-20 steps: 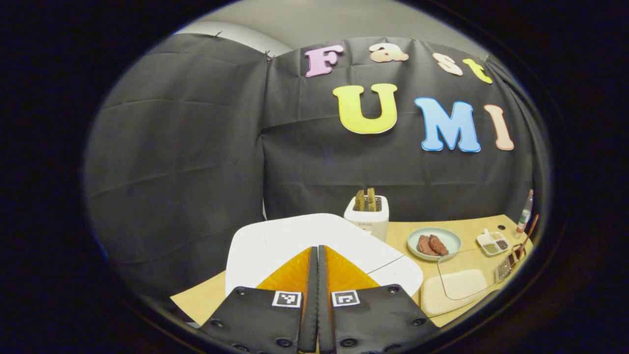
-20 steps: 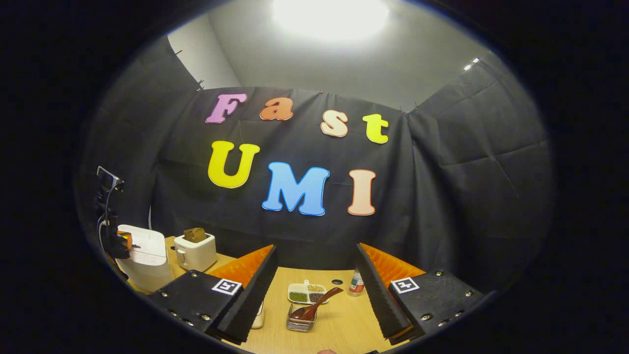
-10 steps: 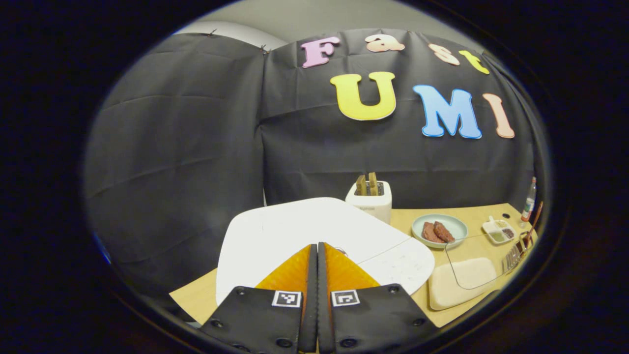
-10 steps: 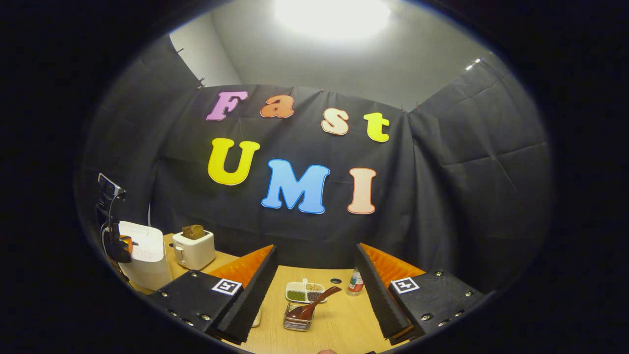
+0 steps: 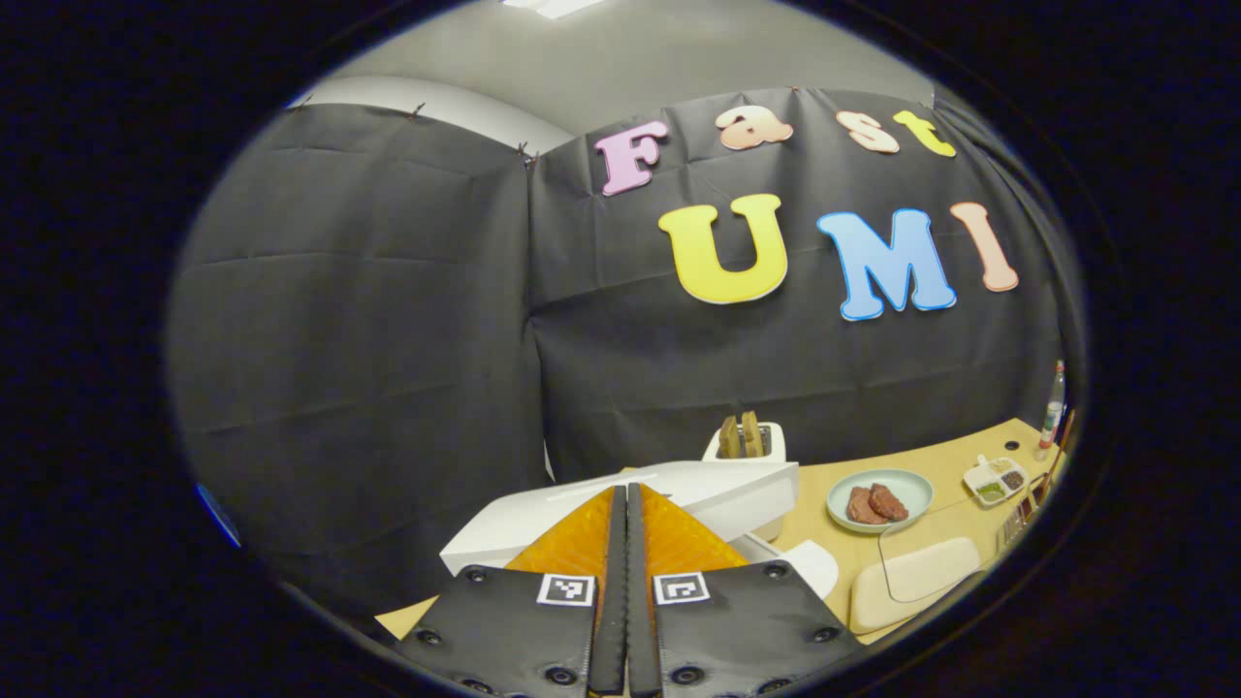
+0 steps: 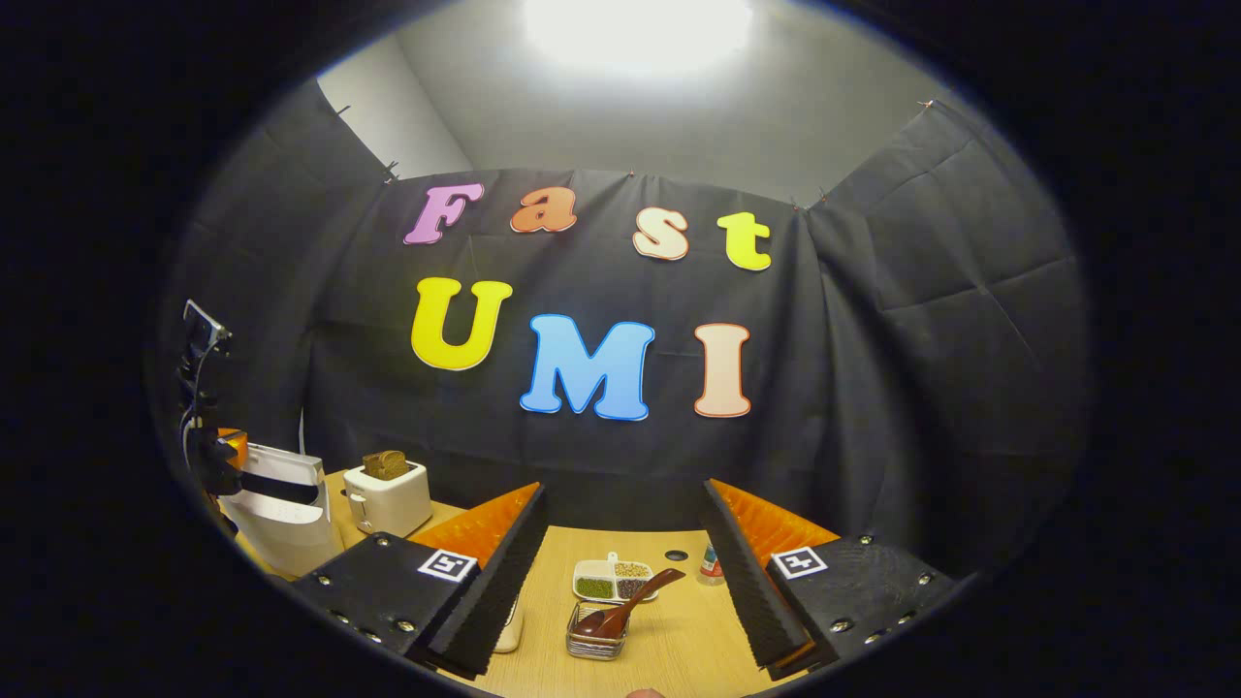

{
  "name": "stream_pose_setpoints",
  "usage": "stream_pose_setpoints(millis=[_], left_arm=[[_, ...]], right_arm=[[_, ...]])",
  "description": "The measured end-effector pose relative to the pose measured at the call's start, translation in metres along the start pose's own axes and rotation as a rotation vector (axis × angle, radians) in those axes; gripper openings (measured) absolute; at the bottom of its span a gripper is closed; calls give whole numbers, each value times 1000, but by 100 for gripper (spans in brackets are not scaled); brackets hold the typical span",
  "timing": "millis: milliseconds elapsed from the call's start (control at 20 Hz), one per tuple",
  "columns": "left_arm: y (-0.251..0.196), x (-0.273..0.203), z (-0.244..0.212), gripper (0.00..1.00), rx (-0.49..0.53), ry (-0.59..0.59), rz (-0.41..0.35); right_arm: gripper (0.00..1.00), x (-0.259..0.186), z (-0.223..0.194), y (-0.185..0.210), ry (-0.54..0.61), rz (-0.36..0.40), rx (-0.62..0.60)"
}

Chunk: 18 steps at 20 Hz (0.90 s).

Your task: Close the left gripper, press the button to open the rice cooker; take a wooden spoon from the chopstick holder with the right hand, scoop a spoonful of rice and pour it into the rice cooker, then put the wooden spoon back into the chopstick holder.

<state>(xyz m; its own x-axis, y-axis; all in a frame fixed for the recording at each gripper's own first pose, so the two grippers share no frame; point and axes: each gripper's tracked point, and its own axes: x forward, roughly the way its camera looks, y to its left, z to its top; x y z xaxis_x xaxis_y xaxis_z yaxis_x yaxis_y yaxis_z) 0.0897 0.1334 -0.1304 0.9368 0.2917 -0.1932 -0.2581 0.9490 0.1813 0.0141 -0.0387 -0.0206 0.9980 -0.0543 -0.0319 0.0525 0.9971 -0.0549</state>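
The white rice cooker's (image 5: 679,494) lid has just popped ajar above my pressed-together left tongs (image 5: 626,582); my right tongs (image 6: 620,572), spread apart, next fetch the brown wooden spoon (image 6: 625,606).

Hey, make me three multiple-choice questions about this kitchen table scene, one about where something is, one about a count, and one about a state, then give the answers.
1. Where is the wooden spoon?
A. In the chopstick holder
B. Between the right gripper's fingers
C. Lying on the plate

2. How many bread slices stand in the toaster?
A. None
B. Two
C. Four

3. What state is the rice cooker lid in?
A. Flat shut
B. Lifted, with a gap under it
C. Taken off and lying on the table

Answers:
1 A: the right gripper view shows the spoon's bowl in the holder, ahead of the open right gripper.
2 B: the left gripper view shows two slices sticking up.
3 B: the lid's front edge stands raised above the rice cooker, beyond the shut left gripper.
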Motion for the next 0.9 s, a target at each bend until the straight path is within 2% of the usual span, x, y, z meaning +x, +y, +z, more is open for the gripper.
stream_pose_setpoints(millis=[150, 250, 300, 450, 650, 700, 900], left_arm=[[3, -8, 31, 11, -8, -58, 4], [-7, -19, 47, 9, -30, -83, -42], [-13, -24, 55, 16, -44, -91, -65], [-10, -49, 81, 100, -62, -138, -52], [-15, -82, 103, 98, -70, -190, -39], [-15, -88, 105, 92, -76, -188, -36], [-10, -107, 101, 92, -90, -171, -11]], right_arm=[[95, 12, -3, -5, -6, 12, 11], [95, 22, -9, -9, 0, 18, 26], [95, 29, -15, -11, 14, 22, 38], [95, 46, -38, -19, 68, 30, 82], [95, 69, -69, -29, 126, 35, 132], [95, 76, -77, -32, 145, 34, 141], [95, 100, -117, -41, 234, 31, 180]])
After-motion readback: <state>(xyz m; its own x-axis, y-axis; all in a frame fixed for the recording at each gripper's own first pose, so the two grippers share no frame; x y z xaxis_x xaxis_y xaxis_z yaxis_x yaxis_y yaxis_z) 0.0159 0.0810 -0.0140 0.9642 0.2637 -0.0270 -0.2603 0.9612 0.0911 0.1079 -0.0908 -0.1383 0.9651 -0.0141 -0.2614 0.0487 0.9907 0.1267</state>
